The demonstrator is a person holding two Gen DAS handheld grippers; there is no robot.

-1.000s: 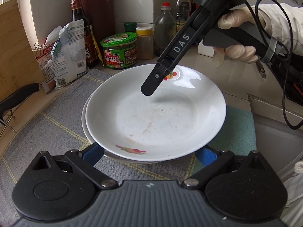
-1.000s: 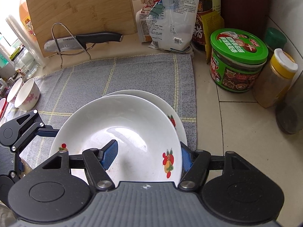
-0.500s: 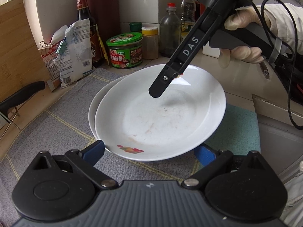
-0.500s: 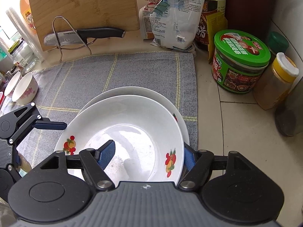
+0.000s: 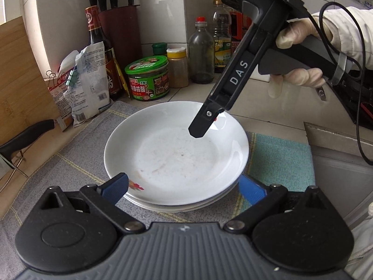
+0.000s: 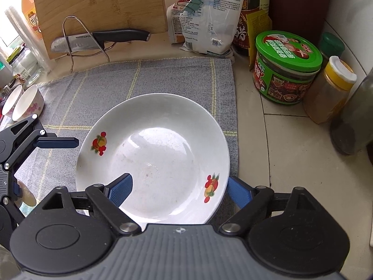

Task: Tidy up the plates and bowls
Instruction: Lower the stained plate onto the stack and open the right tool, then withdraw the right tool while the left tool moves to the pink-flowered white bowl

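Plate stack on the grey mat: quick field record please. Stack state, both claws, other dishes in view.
stack: top plate sits nested on the lower plate, on the grey mat
right claw: open, jaws have just been opening; plate rim between the fingers, pads off it
left claw: open, fingers either side of the stack's near edge, not gripping
other dishes: two small floral bowls at the mat's far left edge

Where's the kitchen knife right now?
Right wrist view, upper left: the kitchen knife rests on a wire stand before the bamboo cutting board, beyond the grey mat.
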